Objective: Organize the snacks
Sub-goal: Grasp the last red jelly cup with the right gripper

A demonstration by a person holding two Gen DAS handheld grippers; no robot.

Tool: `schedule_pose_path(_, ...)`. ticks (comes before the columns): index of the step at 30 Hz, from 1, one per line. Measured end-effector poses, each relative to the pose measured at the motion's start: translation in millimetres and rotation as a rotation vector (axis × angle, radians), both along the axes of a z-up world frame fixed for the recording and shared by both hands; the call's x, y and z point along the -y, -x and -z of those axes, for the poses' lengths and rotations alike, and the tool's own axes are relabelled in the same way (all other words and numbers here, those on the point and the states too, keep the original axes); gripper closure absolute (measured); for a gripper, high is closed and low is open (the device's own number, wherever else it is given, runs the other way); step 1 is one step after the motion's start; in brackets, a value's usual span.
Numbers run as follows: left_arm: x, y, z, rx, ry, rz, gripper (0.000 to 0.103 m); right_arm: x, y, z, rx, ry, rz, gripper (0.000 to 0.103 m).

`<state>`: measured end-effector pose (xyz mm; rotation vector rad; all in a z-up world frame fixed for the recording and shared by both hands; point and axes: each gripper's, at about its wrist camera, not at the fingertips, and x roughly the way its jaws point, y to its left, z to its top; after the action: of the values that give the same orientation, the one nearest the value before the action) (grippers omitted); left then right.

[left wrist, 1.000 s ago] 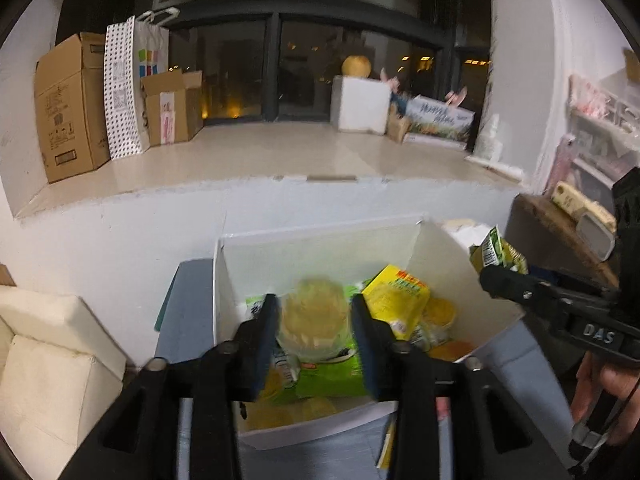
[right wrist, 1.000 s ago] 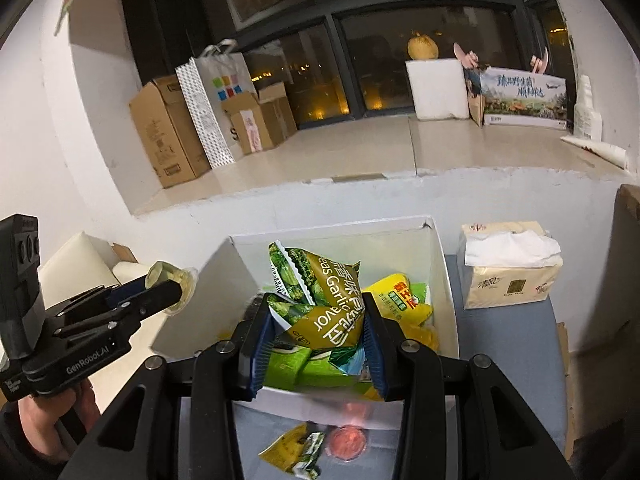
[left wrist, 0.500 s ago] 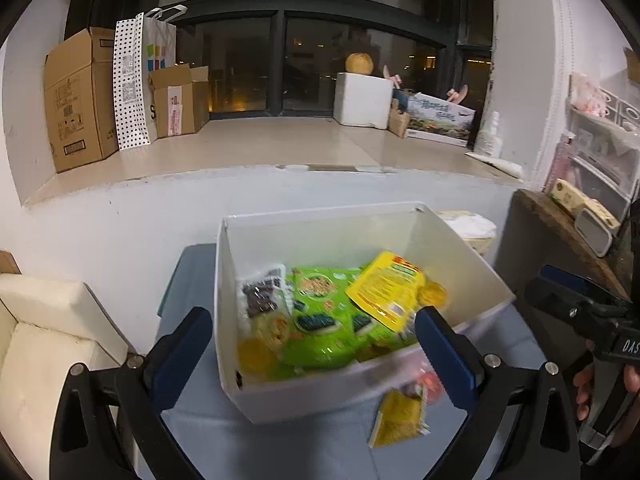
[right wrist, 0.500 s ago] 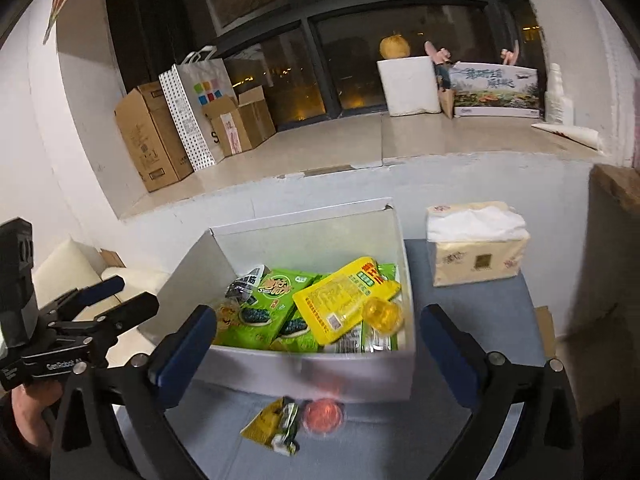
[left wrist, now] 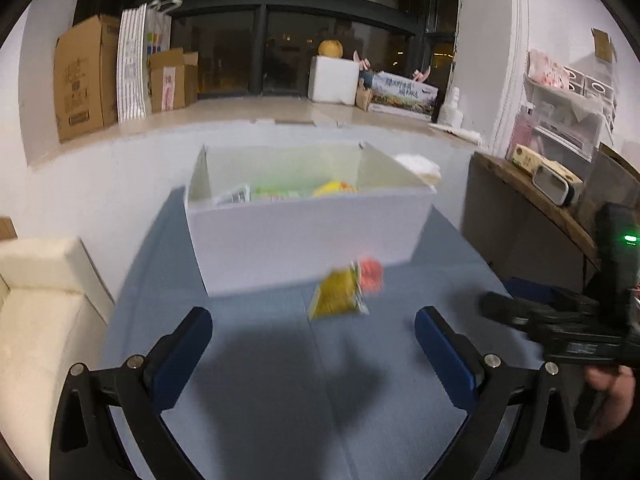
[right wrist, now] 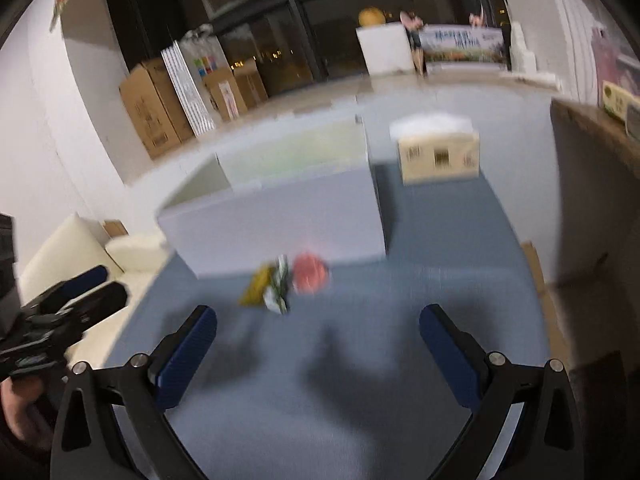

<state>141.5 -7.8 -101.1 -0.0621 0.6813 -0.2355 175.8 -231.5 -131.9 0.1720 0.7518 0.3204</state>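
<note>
On the blue table (left wrist: 248, 360) I saw a blurred yellow packet (left wrist: 335, 295), long axis running near to far, just before the white box (left wrist: 304, 232). A red cup (left wrist: 370, 276) touched it. My left gripper (left wrist: 313, 350) and right gripper (right wrist: 318, 350) gaped empty.

Both wrist views low over blue tabletop (left wrist: 280, 380), facing window; white box (left wrist: 304, 236) and yellow packet (right wrist: 258, 290) mid-frame, shared.

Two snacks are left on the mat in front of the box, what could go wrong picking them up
1. The yellow packet and red snack lie touching, so one grab may drag both.
2. They sit close to the box wall; a finger could nudge it.
3. Both open grippers, left and right, face them and may collide.
</note>
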Motion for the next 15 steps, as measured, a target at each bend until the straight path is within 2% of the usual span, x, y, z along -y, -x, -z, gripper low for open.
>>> schedule_pose_path(4,7.7,17.9,19.0,-0.045,-0.015,0.016,0.000,-7.9,-14.7,22.7,-0.050,0.020,0.003,0.000)
schedule_pose_path(7,6.7,25.7,26.3,-0.063,-0.003,0.011,0.000,-15.6,-25.9,28.1,-0.048,0.036,-0.008,0.000)
schedule_pose_path(12,0.9,29.8,31.4,-0.076,-0.005,-0.011,0.000,-33.8,-67.9,32.3,-0.047,0.095,-0.019,0.000)
schedule_pose_path(15,-3.0,32.6,32.6,-0.075,-0.009,-0.019,0.000,-44.5,-91.5,39.6,-0.078,0.119,-0.021,0.009)
